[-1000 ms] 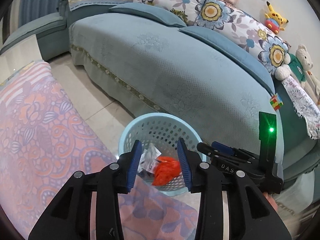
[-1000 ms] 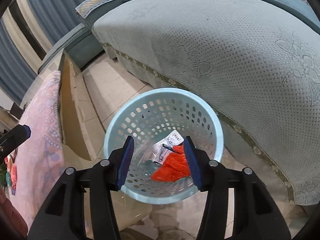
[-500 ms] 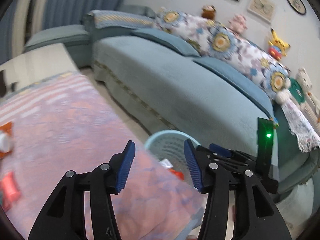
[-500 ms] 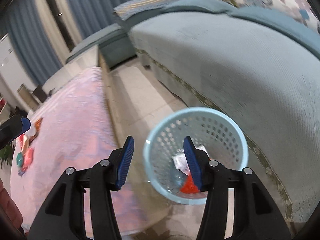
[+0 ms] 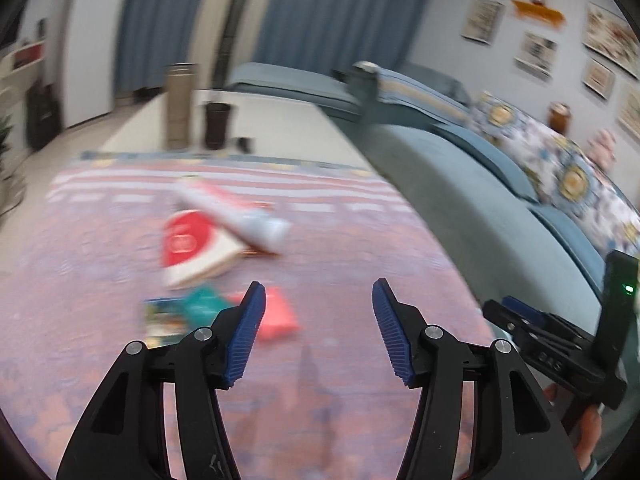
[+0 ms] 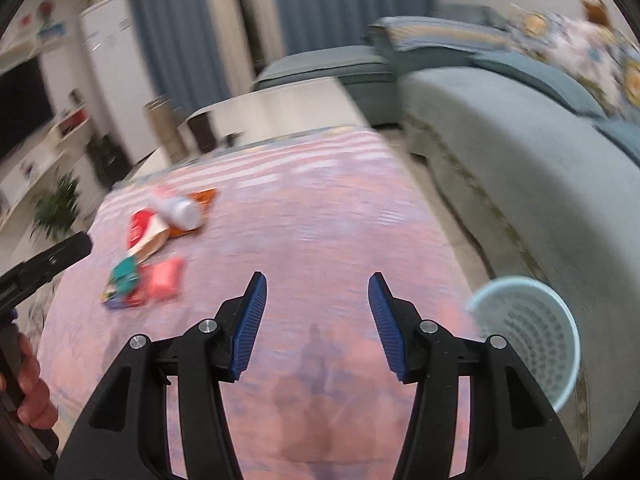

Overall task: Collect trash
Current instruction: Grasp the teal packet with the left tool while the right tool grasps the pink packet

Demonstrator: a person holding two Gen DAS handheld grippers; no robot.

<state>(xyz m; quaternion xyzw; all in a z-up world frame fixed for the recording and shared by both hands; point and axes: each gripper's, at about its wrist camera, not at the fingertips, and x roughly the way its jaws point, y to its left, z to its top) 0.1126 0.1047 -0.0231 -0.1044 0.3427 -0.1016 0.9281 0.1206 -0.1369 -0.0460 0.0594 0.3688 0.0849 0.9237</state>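
Both grippers have swung up off the basket [image 6: 528, 336] and now face the table. Left gripper [image 5: 318, 330] and right gripper [image 6: 316, 322]: jaws wide apart, nothing held, likely readied for the next pickup. Remaining trash, blurred, lies far left on the pink tablecloth [image 5: 360, 248]: pink packet [image 5: 278, 316], teal wrapper [image 5: 204, 304], red-and-white box [image 5: 192, 248]. Basket sits on the floor, right, against the sofa [image 6: 532, 136]. Bare cloth lies between jaws and litter; nothing obstructs.
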